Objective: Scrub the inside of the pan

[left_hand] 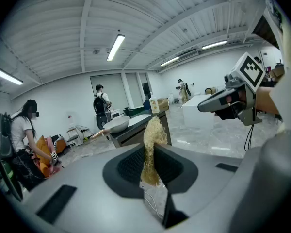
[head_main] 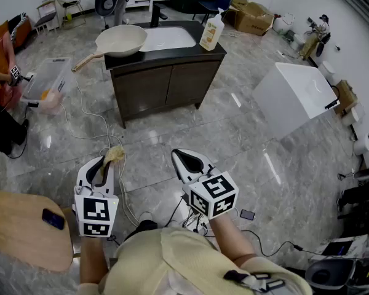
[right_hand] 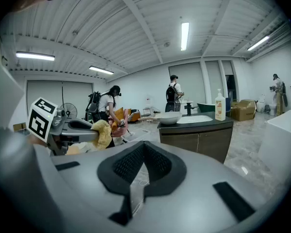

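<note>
Tan fibre scrubber [left_hand: 154, 130] clamped in left gripper [left_hand: 151, 148]; right gripper [right_hand: 144, 148] jaws together, empty; pan [head_main: 122, 40] on counter [head_main: 167, 55] at eleven o'clock.

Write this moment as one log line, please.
left claw: shut on scrubber | right claw: shut, empty | pan: on counter | scrubbing: not started

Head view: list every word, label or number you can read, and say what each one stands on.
Nothing reads as text.
Label on the bottle on the counter: too small to read.
Print on the cardboard box: too blurred to read, if there is any.
The cubes on the left gripper, which holds a scrubber, and on the right gripper: black-and-white square patterns, no words.
</note>
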`<state>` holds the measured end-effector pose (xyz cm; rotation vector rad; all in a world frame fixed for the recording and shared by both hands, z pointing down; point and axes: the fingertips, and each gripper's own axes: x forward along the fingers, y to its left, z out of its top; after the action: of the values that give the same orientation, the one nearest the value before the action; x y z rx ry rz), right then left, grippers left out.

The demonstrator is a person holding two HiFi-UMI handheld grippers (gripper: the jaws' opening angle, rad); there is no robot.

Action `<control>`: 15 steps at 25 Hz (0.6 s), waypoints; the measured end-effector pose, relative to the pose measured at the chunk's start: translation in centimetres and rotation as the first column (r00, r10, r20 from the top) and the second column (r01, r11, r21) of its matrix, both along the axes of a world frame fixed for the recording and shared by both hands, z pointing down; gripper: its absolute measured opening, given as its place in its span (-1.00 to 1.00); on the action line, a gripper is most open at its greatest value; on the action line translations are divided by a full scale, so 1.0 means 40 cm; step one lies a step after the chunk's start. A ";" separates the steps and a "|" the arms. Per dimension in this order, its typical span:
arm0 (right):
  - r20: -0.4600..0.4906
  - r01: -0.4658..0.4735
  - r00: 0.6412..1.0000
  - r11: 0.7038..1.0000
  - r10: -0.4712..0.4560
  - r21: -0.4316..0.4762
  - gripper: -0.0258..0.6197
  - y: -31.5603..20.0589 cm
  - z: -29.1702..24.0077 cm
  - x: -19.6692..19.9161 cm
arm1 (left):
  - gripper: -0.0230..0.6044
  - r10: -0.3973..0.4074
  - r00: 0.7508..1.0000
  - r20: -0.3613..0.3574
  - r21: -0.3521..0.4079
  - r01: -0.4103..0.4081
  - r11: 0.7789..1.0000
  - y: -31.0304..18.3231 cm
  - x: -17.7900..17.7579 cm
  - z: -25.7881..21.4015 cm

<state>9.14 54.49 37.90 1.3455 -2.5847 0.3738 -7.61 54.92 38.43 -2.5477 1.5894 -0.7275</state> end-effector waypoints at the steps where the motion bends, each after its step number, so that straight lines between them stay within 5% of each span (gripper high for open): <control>1: 0.009 0.000 1.000 1.000 0.000 -0.007 -0.88 -0.009 0.005 -0.006 | -0.75 0.002 1.000 0.001 -0.004 -0.002 1.000 -0.008 -0.005 0.006; 15: 0.014 0.014 1.000 0.998 -0.014 -0.059 -0.87 -0.099 0.062 -0.177 | -0.75 0.021 1.000 0.024 -0.046 -0.019 0.999 -0.078 -0.147 0.053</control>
<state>2.08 50.52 40.38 1.3090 -2.5712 0.4556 -13.47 51.81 40.53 -2.5725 1.5558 -0.7988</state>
